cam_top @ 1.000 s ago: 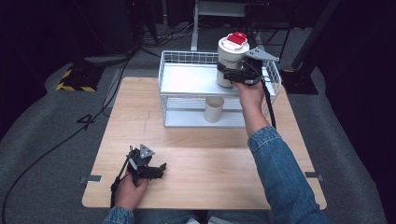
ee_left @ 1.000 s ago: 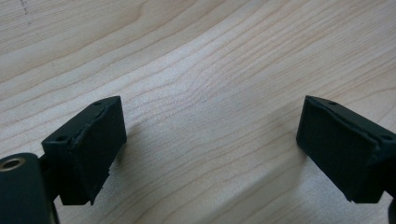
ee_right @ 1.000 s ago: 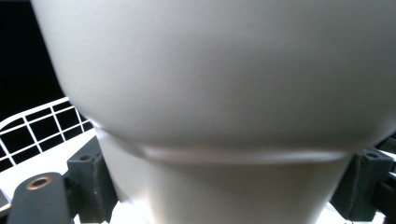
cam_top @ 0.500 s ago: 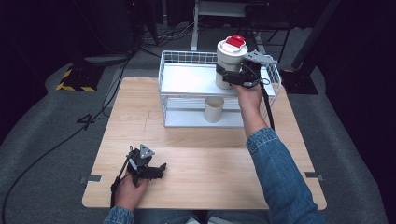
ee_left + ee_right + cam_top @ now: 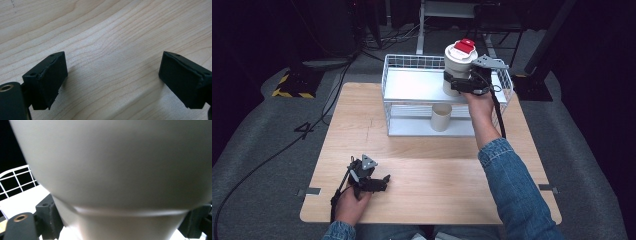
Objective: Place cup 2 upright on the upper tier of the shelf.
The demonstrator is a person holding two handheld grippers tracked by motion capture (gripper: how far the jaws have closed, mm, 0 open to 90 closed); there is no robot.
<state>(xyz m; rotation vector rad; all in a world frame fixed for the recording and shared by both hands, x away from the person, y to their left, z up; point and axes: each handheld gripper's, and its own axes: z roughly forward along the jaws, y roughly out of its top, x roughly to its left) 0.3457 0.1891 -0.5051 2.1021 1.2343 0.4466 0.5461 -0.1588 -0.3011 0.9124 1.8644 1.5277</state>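
A white container [image 5: 457,64] with a red lid [image 5: 464,47] is upright at the right end of the top shelf of a white wire rack [image 5: 412,85]. My right gripper [image 5: 459,83] is shut on its lower body from the near side. Whether its base rests on the shelf I cannot tell. In the right gripper view the container [image 5: 112,165] looms close, with a black finger [image 5: 48,212] on each side. My left gripper [image 5: 384,181] lies on the wooden table [image 5: 437,165] at the front left, open and with nothing in it [image 5: 112,80].
A beige cup [image 5: 441,117] stands on the rack's lower shelf, under the held container. The rack has a raised wire rim [image 5: 15,180]. Cables [image 5: 277,150] and a yellow-black striped block [image 5: 292,85] lie on the dark floor left of the table.
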